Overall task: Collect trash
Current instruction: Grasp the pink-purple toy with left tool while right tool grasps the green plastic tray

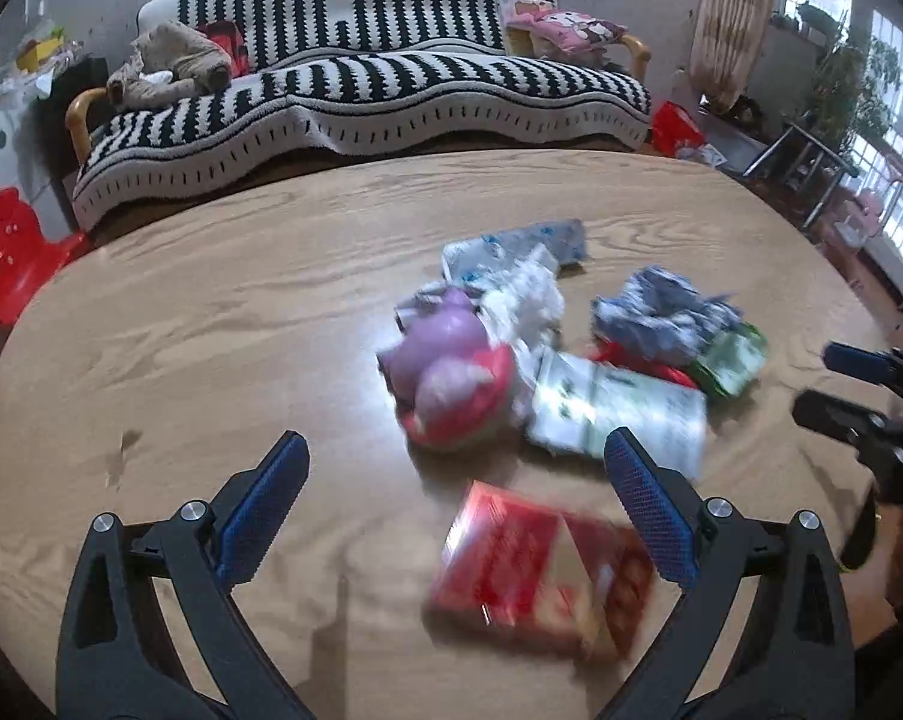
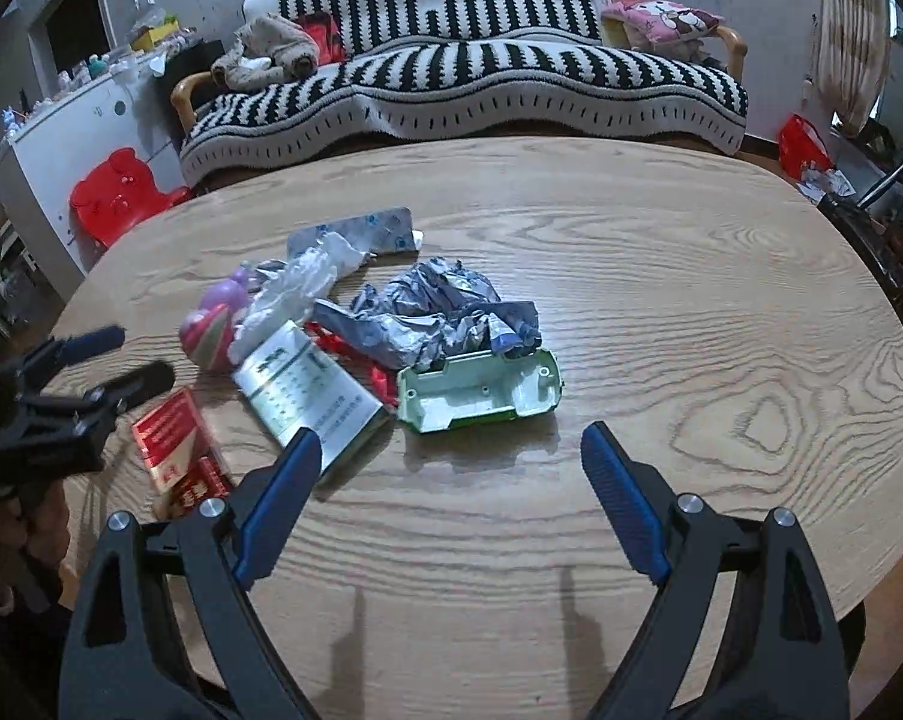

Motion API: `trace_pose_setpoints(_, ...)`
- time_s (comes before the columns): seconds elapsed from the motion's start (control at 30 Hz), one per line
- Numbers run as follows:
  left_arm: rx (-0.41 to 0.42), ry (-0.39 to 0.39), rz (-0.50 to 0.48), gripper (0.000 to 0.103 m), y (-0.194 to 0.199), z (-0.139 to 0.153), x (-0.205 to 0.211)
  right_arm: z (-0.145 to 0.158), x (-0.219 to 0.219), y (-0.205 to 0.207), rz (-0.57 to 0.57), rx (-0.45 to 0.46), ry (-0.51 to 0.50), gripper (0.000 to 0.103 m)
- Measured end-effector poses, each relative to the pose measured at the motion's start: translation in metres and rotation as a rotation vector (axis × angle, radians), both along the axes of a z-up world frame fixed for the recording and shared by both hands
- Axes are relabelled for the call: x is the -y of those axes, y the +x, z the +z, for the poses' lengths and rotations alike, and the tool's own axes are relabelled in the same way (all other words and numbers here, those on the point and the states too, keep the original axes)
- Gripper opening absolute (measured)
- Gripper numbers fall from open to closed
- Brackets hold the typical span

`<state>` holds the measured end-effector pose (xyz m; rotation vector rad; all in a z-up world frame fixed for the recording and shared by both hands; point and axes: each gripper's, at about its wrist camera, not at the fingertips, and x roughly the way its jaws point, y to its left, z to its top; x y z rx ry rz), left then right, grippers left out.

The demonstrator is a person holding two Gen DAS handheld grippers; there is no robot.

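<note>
Hovering with fingers wide and empty, the left gripper has the red box between its fingers, while the right gripper faces the green tray just ahead, probably for picking.

My left gripper hangs over the wooden table with its blue-padded fingers spread wide and nothing between them. Just beyond them lies a red box, blurred. Past it the trash is bunched together: a purple and pink toy touching a white and green packet, crumpled blue-grey paper and a green plastic piece at its right. My right gripper juts in at the right edge. A striped sofa stands behind the table.
</note>
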<state>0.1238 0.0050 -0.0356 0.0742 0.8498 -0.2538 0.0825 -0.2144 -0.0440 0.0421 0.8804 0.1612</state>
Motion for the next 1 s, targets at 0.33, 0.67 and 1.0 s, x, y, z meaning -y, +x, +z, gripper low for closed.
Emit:
trace_pose_setpoints(0.33,-0.121,-0.095,0.036,0.095,0.050,-0.028,-0.001,-0.030,0.006,0.044,-0.026,-0.042,-0.031,0.085)
trace_pose_setpoints(0.67,-0.178,-0.168,0.049,0.057,0.056,-0.038,-0.002,-0.042,0.010,0.059,0.000,-0.070,0.025,0.086)
trace_pose_setpoints(1.0,-0.126,-0.157,0.089,0.050,0.041,-0.012,-0.008,-0.038,0.007,0.056,0.035,-0.085,0.103,0.034)
